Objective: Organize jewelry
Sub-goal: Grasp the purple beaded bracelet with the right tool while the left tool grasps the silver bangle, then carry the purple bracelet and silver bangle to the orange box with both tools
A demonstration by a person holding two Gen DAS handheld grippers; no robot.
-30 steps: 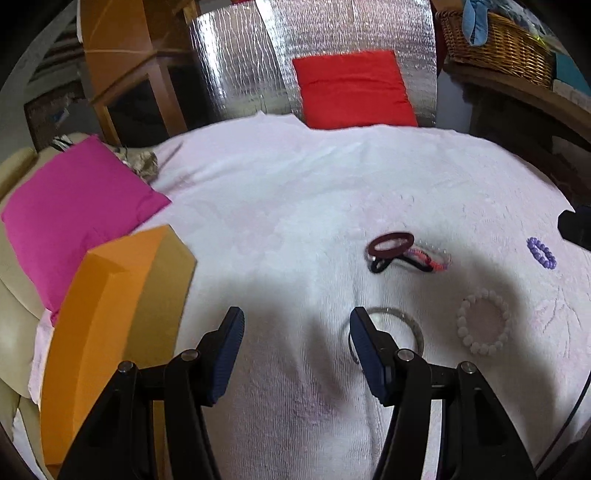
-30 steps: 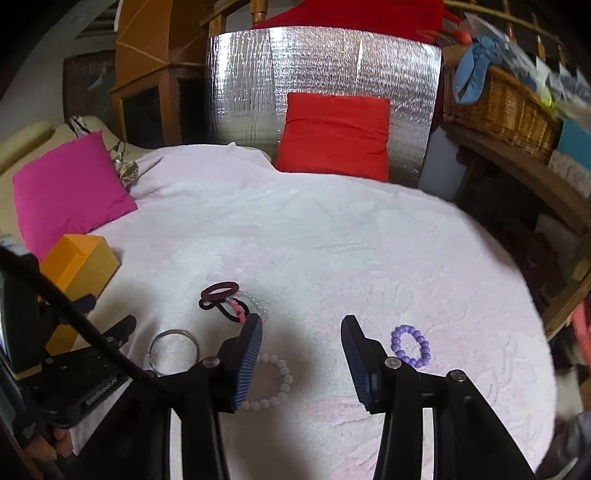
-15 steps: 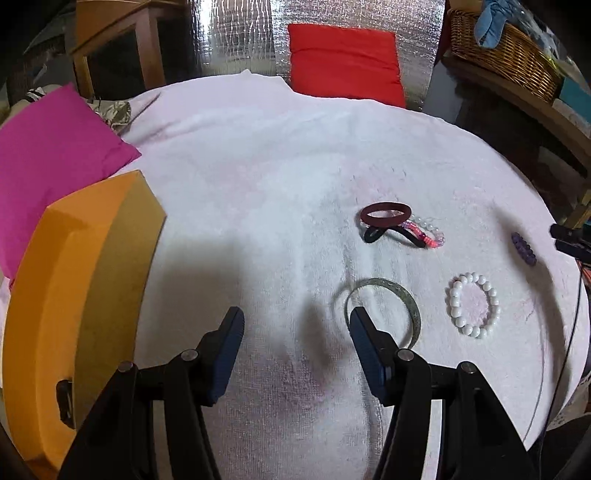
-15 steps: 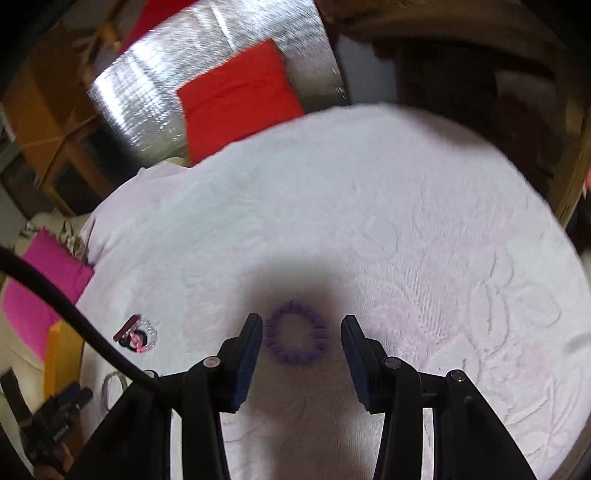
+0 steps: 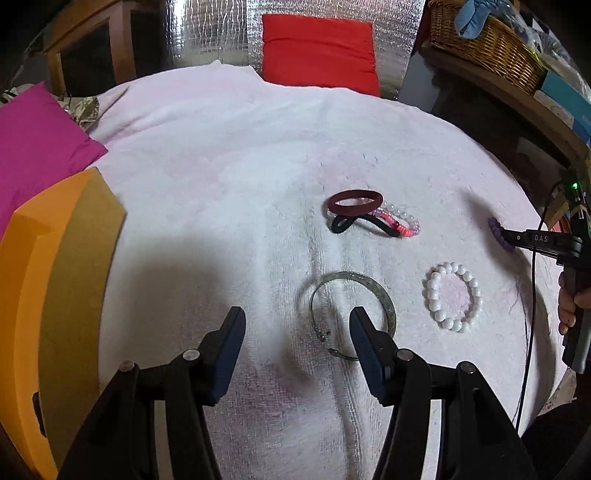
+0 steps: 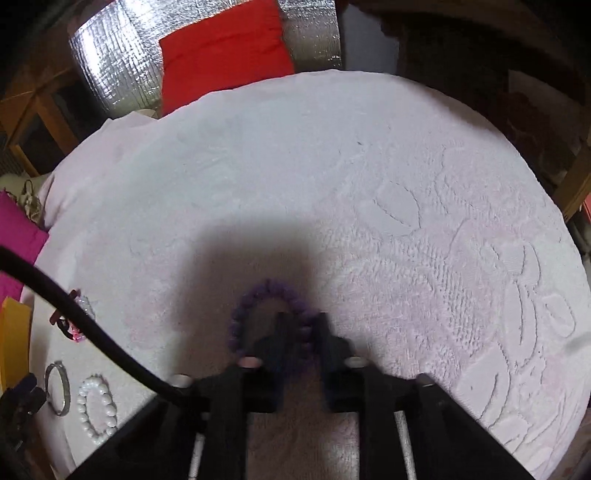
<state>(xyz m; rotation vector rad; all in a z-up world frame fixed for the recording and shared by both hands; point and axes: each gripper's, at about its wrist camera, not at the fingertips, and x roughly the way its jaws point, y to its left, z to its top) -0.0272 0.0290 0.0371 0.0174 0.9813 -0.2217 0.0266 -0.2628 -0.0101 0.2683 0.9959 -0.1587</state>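
**Right gripper clamped on a purple bead bracelet, left gripper open above a metal bangle**

A wide white towel (image 5: 229, 177) with a raised flower pattern covers the surface in front of me and carries all the jewelry. Behind it a red cushion (image 5: 319, 51) leans against a silver quilted foil panel (image 5: 210, 33). A magenta cushion (image 5: 33, 147) lies at the towel's left edge, with an orange box (image 5: 44, 295) in front of it. A wicker basket (image 5: 484, 40) stands on a wooden shelf at the upper right.

My left gripper (image 5: 297, 347) points down at the towel with its jaws partly apart and nothing between them. A thin silver bangle (image 5: 352, 315) with an open end lies flat just by its right finger. To the right of the bangle rests a white bead bracelet (image 5: 453, 297). Farther back, a dark red hair tie (image 5: 355, 202) lies on top of a black hair tie (image 5: 343, 224) and a clear and pink bead bracelet (image 5: 400, 221).

My right gripper (image 6: 300, 334) has its jaws drawn nearly together, pinching one side of a purple bead bracelet (image 6: 258, 295) that lies on the towel. The rest of its loop curves away ahead of the fingers.
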